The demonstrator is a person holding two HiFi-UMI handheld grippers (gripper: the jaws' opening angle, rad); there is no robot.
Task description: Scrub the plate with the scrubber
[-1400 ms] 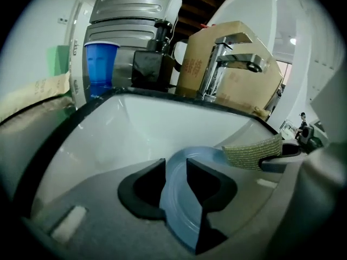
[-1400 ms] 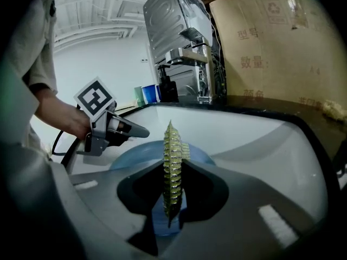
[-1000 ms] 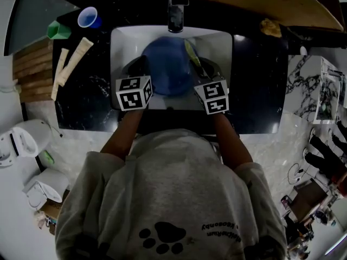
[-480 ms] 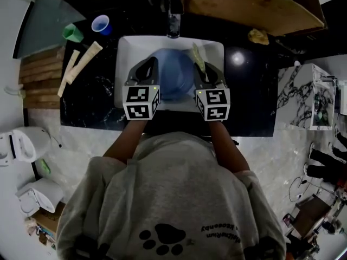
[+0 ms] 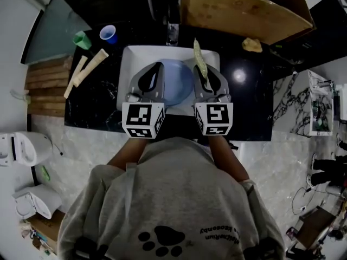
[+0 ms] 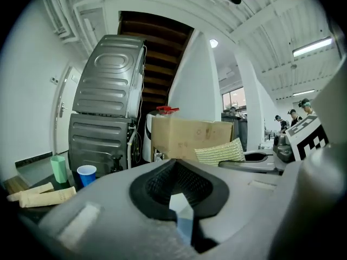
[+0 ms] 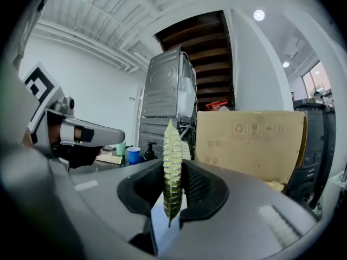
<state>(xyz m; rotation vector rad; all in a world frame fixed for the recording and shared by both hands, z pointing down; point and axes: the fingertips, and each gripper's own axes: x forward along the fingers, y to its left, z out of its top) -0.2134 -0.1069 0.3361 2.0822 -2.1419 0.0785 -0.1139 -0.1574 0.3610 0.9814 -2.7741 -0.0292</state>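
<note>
The left gripper (image 6: 179,205) has its jaws pressed together on a thin pale-blue sliver, the rim of the plate (image 6: 182,223). In the head view the left gripper (image 5: 158,68) holds the plate (image 5: 176,80) at its 9 o'clock edge.

The right gripper (image 7: 173,199) is clamped on the scrubber (image 7: 172,161), a yellow-green mesh pad. The pad stands edge-on and upright between the jaws and rises above them. From the head view the right gripper (image 5: 205,72) sits at the plate's 3 o'clock side. The scrubber (image 5: 198,57) pokes out from its tips toward 12 o'clock, just beside the plate's rim; whether it touches the rim cannot be told. Both grippers point nearly level, side by side, with the plate between them.

The plate shows against the white sink (image 5: 126,64), and the faucet (image 5: 172,32) is at the sink's 12 o'clock. The sink is set in a black counter (image 5: 249,107).

- **10 o'clock from the sink:** a blue cup (image 5: 108,33) and a green cup (image 5: 81,39) stand near each other.
- **9 o'clock:** two cream tubes (image 5: 89,63) lie below the cups.
- **1 o'clock:** a cardboard box (image 5: 238,10) sits on the counter, with a yellow sponge (image 5: 251,45) just below it.
</note>
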